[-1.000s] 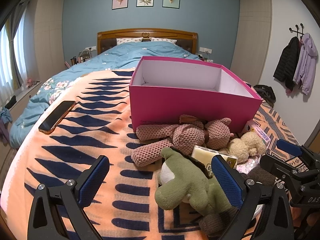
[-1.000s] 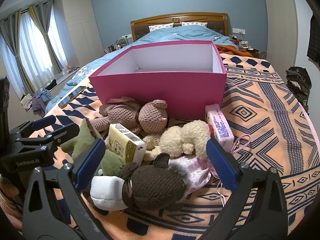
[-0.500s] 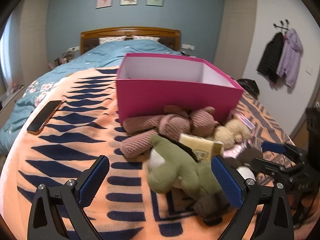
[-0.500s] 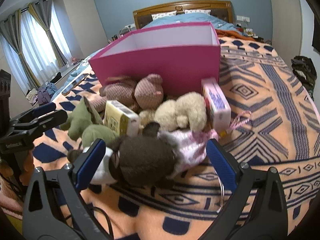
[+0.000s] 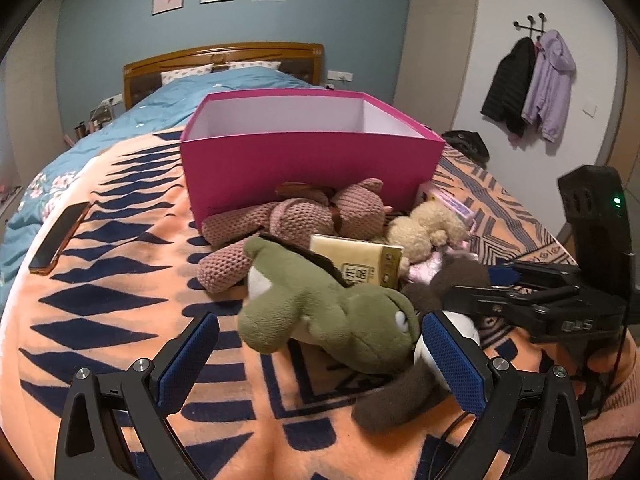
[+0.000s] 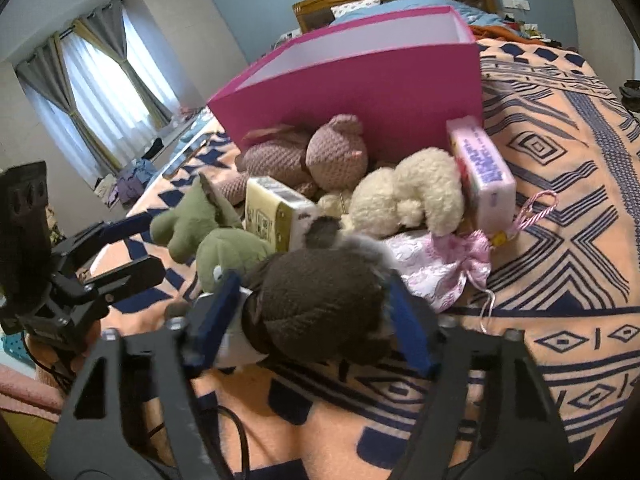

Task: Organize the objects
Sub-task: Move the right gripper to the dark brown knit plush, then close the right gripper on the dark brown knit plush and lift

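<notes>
R gripper [image 6: 316, 312], lower centre, pinches the brown plush [image 6: 320, 292] prob. for the pink box [image 6: 360, 80] upper centre; L gripper [image 5: 320, 356] gapes, empty, by green plush [image 5: 332, 312].

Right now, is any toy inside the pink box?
No, in the left wrist view the pink box shows only bare white inner walls, and the green plush toy lies on the blanket in front of it.

Phone [image 5: 58, 236] on blanket [image 5: 120, 280]; jackets [image 5: 528, 84] on wall hooks.
</notes>
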Action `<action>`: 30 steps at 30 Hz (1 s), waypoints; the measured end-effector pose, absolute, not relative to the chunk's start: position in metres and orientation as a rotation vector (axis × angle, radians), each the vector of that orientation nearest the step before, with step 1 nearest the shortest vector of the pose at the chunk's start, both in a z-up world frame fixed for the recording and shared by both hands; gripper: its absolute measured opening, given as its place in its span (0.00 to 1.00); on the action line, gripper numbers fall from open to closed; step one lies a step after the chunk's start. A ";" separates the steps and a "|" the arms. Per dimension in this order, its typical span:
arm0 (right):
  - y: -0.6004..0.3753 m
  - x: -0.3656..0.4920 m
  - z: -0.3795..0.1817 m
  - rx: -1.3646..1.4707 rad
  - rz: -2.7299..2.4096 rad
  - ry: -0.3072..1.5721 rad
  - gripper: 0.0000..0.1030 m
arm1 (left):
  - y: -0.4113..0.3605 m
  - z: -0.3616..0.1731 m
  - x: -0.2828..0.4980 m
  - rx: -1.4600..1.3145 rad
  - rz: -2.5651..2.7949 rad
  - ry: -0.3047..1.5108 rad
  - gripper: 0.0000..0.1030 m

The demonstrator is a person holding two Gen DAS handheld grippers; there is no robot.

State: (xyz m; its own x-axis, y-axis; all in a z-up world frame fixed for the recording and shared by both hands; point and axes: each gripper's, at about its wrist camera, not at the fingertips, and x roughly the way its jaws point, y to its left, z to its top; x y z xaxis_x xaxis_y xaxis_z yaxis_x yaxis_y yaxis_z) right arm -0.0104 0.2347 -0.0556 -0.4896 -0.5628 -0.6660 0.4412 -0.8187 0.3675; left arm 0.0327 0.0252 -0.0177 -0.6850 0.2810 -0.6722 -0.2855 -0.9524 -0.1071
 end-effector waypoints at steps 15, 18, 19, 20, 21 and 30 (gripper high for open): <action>0.252 -0.008 -0.031 1.042 -2.339 -0.307 0.57 | 0.035 -0.007 0.044 -0.995 2.552 0.004 1.00; 0.251 -0.008 -0.020 1.001 -2.360 -0.306 0.57 | 0.035 0.001 0.048 -0.951 2.530 -0.018 1.00; 0.252 -0.010 -0.016 0.991 -2.365 -0.313 0.57 | 0.034 0.005 0.049 -0.937 2.522 -0.032 0.99; 0.252 -0.012 -0.012 0.981 -2.372 -0.323 0.57 | 0.033 0.009 0.050 -0.918 2.516 -0.046 0.99; 0.252 -0.013 -0.010 0.972 -2.379 -0.325 0.57 | 0.032 0.013 0.051 -0.905 2.517 -0.049 0.99; 0.248 -0.040 0.005 0.943 -2.450 -0.411 0.57 | 0.049 0.028 0.035 -0.870 2.523 0.025 0.78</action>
State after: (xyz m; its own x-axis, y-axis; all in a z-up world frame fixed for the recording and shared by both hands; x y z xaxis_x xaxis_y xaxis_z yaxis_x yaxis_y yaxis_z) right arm -0.0404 0.2484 0.0052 -0.6478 -0.5328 -0.5445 0.3258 -0.8399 0.4342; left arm 0.0346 0.0492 0.0280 -0.6895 0.4249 -0.5865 -0.4363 -0.8901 -0.1319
